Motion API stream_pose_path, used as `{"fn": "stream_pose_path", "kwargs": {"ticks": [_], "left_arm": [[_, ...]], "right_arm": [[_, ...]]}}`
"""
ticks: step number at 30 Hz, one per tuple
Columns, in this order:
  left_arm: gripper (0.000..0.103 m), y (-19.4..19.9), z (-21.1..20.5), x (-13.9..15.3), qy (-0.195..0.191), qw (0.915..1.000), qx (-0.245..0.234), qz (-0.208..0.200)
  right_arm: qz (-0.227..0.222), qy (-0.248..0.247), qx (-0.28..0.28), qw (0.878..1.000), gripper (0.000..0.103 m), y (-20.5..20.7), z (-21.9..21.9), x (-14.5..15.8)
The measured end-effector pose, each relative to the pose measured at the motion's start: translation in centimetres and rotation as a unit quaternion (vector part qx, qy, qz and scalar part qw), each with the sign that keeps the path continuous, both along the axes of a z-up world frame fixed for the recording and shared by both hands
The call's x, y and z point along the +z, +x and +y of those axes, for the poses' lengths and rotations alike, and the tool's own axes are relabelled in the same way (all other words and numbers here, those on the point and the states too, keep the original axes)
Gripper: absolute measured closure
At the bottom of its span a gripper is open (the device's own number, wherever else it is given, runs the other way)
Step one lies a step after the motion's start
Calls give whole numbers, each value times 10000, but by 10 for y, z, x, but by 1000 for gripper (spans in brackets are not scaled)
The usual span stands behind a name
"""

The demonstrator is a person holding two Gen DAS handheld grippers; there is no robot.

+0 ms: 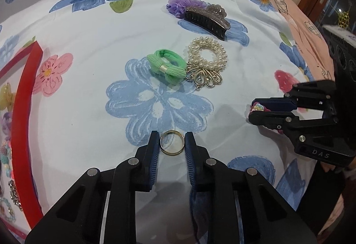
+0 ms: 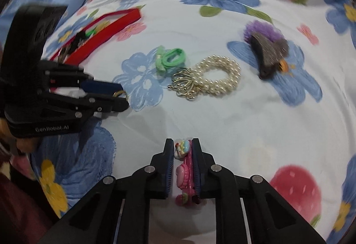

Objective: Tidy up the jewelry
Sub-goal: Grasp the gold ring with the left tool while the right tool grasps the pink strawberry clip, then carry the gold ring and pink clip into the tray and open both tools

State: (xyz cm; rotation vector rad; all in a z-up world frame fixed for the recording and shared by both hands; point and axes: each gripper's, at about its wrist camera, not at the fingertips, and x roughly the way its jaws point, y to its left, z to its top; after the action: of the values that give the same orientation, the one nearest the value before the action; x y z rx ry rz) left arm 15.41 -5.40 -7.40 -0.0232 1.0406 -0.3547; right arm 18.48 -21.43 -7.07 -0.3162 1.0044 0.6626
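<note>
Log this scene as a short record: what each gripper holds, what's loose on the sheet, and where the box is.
left gripper: shut on gold ring
right gripper: shut on pink hair clip
loose on floral sheet: green hair tie, pearl scrunchie, glitter claw clip, purple scrunchie
red box: left of the left gripper, already holding items

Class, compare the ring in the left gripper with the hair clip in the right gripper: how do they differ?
The ring is a plain gold band; the hair clip is pink with colourful charms. The ring is round and open; the clip is long and narrow. Each is pinched between a gripper's fingers: left gripper, right gripper.
</note>
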Motion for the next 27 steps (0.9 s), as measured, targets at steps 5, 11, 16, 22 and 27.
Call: {"fn": "stream_pose_path", "kwargs": {"ticks": [5,11,16,22,27], "left_arm": [[82,-8,9,2,-196,9998,62,44],[82,-20,22,7,-400,9990,191,54],[82,-33,35,14,-527,9981,310,-16],[82,-50,55,25,-656,9964,511,-149],[82,-67,78,37,-701,9944,723,-309]], "right_arm": [[142,145,-243,9995,83,-2,-8,1],[53,72,-294,9995,69,-12,-15,-1],[-21,169,-563,9983,85,-16,-15,0],[88,755,-696,9947,85,-30,-4,8],[192,1223,-501,9910,85,-45,26,18]]}}
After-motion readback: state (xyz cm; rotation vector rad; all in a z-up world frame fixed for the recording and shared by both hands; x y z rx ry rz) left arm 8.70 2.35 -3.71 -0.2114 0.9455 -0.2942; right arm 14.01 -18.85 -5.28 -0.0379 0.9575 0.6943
